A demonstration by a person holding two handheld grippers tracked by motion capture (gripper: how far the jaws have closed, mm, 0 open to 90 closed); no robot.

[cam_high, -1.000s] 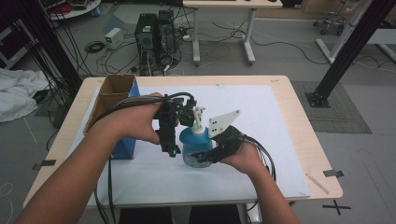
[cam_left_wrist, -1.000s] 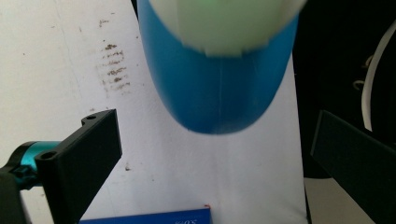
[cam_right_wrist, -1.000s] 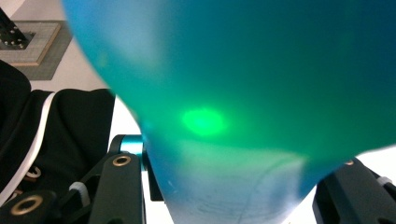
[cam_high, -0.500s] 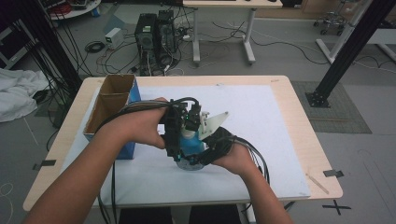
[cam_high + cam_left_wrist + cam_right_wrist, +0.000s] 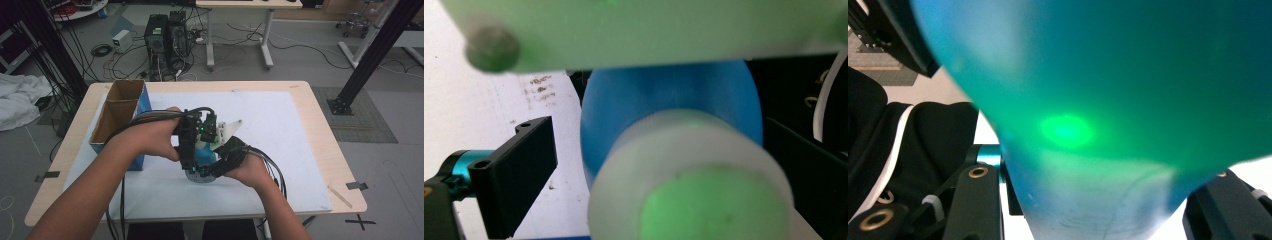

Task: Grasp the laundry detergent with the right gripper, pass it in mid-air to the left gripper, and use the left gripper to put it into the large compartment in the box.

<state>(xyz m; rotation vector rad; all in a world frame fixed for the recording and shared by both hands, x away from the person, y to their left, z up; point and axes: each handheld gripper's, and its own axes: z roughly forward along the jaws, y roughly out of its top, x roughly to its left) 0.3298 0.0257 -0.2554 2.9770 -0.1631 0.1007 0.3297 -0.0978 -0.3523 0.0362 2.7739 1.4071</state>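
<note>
A blue bottle [image 5: 201,156] with a white cap [image 5: 689,185] stands at the middle of the white mat. My right gripper [image 5: 216,161] comes in from the right and is shut on the bottle's body [image 5: 1098,100], with a jaw pressed to each side [image 5: 1098,202]. From the left, my left gripper [image 5: 191,144] reaches over the bottle's top. In the left gripper view it is open [image 5: 664,150] with a jaw on either side of the cap, and a gap shows at the left jaw. The blue body [image 5: 664,105] lies beyond the cap.
An open cardboard box [image 5: 118,111] with a blue side stands at the mat's left edge, close to my left forearm. The right gripper's grey plate [image 5: 228,130] sticks up beside the bottle. Cables trail from both grippers toward the table's front edge [image 5: 200,216].
My left gripper has moved right and closed in over the bottle's top. The right hand and the bottle have shifted slightly left and nearer.
</note>
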